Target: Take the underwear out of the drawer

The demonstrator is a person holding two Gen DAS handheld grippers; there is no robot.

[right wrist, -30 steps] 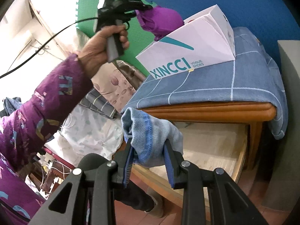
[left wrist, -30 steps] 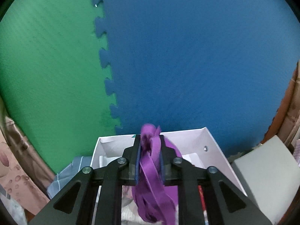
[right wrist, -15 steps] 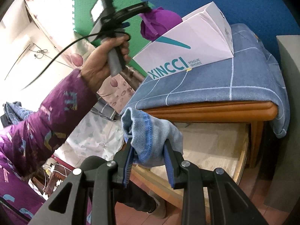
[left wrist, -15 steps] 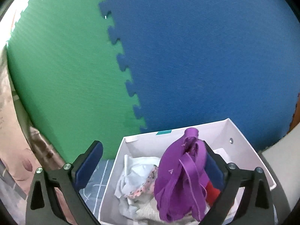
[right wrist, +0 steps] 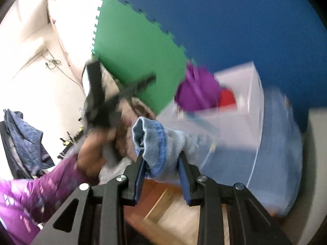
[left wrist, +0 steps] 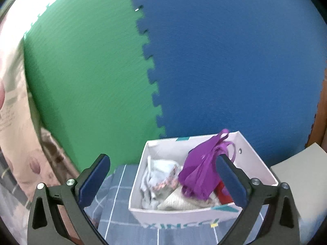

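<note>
My left gripper (left wrist: 161, 178) is wide open and empty, just in front of a white cardboard box (left wrist: 184, 214). Purple underwear (left wrist: 201, 171) lies on top of other garments in the box, beside my right finger (left wrist: 230, 180). My right gripper (right wrist: 162, 180) is shut on a grey-blue piece of underwear (right wrist: 161, 143) and holds it up above the open wooden drawer (right wrist: 169, 210). The right wrist view is blurred; it shows the box (right wrist: 241, 106), the purple underwear (right wrist: 198, 89) and the left gripper (right wrist: 106, 102) in a hand.
The box stands on a blue checked cloth (left wrist: 118, 185) over the cabinet top (right wrist: 276, 163). Green (left wrist: 85, 71) and blue (left wrist: 235, 61) foam mats cover the wall behind. A grey block (left wrist: 302, 175) is at the right. Bedding (left wrist: 12, 122) lies at the left.
My left gripper opened, let the purple underwear drop into the box and pulled back. My right gripper rose and swung toward the box with the grey-blue underwear still in it.
</note>
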